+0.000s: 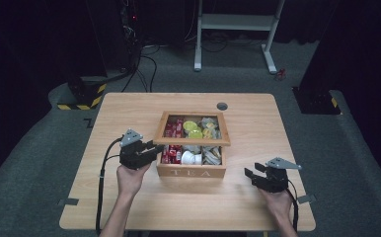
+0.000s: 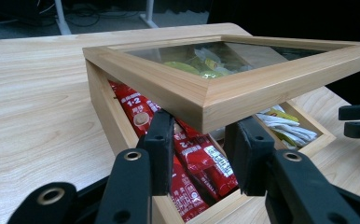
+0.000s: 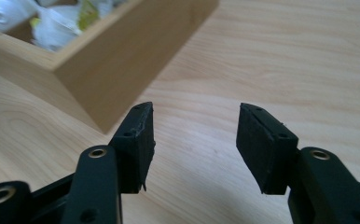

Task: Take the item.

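A wooden tea box marked TEA stands mid-table, packed with red packets, yellow-green sachets and white pods. Its glass-paned lid is tilted up off the box at the front. My left gripper is shut on the lid's front left corner; in the left gripper view the pads sit on either side of the lid frame. My right gripper hovers to the right of the box's front corner, open. In the right gripper view nothing lies between its jaws, and the box wall is ahead on the left.
The light wooden table has a round cable hole behind the box. On the floor beyond are a white desk frame, cables and a yellow-black striped base. My right gripper appears at the edge of the left gripper view.
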The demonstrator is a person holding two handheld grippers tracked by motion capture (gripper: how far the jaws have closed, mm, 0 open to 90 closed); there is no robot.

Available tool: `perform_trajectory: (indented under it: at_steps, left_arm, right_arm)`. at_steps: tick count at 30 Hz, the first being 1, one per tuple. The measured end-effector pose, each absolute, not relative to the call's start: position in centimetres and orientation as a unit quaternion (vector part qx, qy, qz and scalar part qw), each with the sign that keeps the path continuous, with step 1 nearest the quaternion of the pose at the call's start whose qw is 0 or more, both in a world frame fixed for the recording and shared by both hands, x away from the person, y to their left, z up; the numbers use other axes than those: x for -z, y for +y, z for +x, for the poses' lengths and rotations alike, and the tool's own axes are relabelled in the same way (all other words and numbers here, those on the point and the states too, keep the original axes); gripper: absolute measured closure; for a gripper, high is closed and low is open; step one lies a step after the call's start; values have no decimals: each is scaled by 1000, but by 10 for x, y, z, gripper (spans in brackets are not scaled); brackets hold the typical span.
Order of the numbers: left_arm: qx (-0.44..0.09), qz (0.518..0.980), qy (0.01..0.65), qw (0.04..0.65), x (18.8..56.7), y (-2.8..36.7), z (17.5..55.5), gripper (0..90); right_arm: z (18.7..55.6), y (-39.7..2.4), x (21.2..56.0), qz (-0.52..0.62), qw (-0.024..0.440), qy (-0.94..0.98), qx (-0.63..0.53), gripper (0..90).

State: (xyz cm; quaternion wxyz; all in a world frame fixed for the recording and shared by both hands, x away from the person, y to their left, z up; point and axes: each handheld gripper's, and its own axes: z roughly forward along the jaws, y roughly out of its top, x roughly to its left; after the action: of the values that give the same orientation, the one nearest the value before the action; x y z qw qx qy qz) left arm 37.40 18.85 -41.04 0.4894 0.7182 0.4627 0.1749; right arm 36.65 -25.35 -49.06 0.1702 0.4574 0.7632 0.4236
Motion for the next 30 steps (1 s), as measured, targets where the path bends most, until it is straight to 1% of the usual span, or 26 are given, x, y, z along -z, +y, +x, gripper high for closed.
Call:
perform_trajectory:
  at_steps: [10,23,30]
  left_arm:
    - [-175,720,465,485,407,188,378,630]
    - [-173,719,464,487,404,189,382,630]
    - [-171,720,464,487,405,189,383,630]
  right_arm:
    - [368,-228,470,409,156,772,-461,533]
    - [374,-192,459,371,136,786,-475,570]
    - [377,-179,456,361,132,791,-476,577]
